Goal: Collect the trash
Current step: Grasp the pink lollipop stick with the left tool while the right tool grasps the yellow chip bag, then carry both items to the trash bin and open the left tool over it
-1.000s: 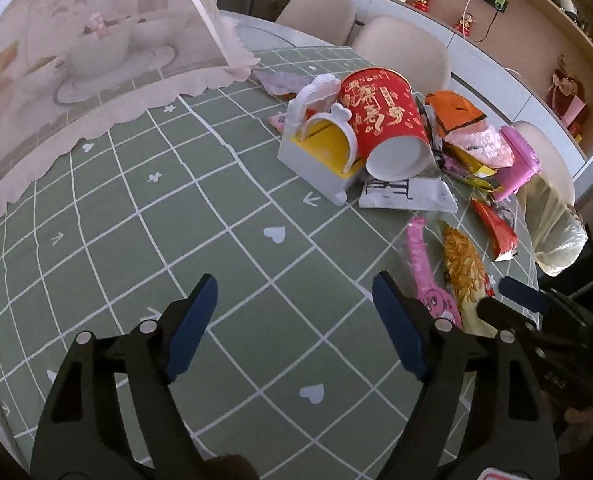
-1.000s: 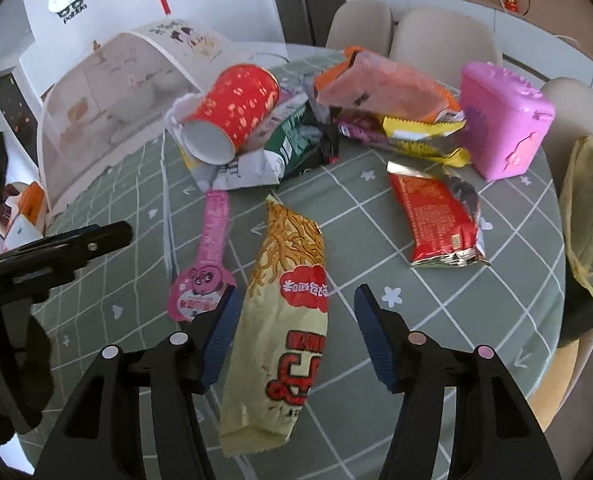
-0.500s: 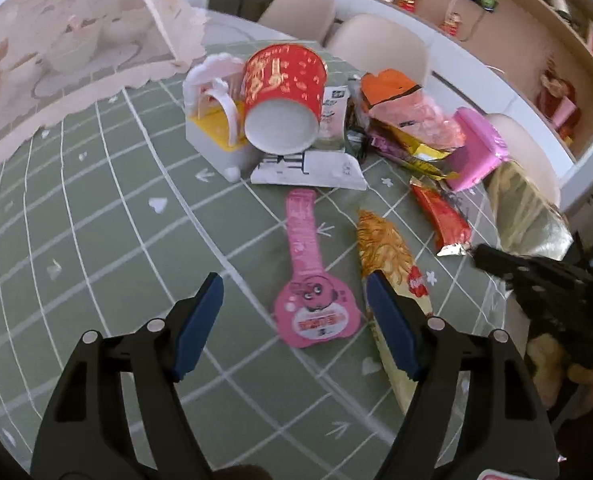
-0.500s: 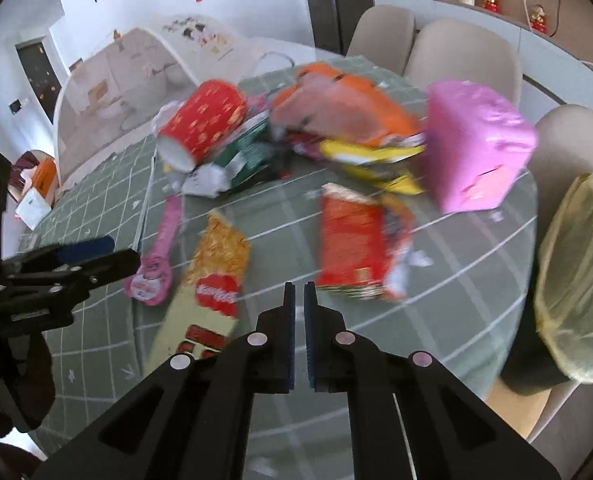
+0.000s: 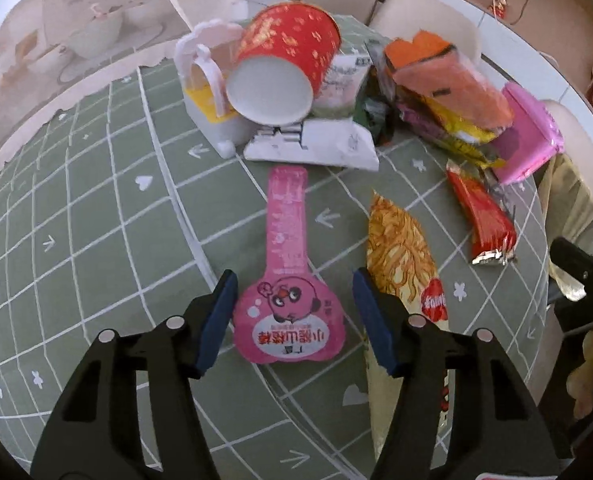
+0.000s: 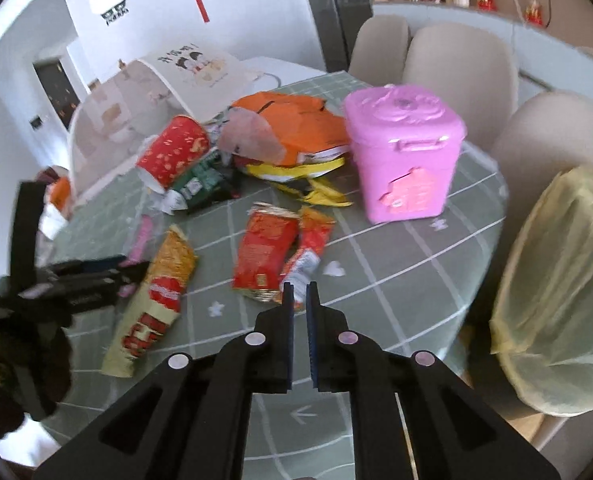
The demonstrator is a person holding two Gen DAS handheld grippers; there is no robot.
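Left tongs [image 5: 292,300], closing, straddle the flat pink spoon-shaped wrapper [image 5: 286,280], pads clear; right tongs [image 6: 300,300], barely parted and empty, hide the red foil wrapper's [image 6: 262,254] near edge.

A: The pink wrapper [image 5: 288,312] between the left hand-held gripper's [image 5: 294,300] fingers looks like glossy printed film; the fingers carry matt blue pads [image 5: 216,320] on smooth black plastic.

B: And the counter [image 5: 96,220] beneath is covered in matt green cloth with white grid lines. Ahead of the right hand-held gripper [image 6: 300,292], the red packet [image 6: 262,256] shows crinkled foil edges, and the pink box [image 6: 404,156] beyond looks like smooth plastic.

A: To its right, the yellow bag [image 6: 556,288] is thin translucent plastic.
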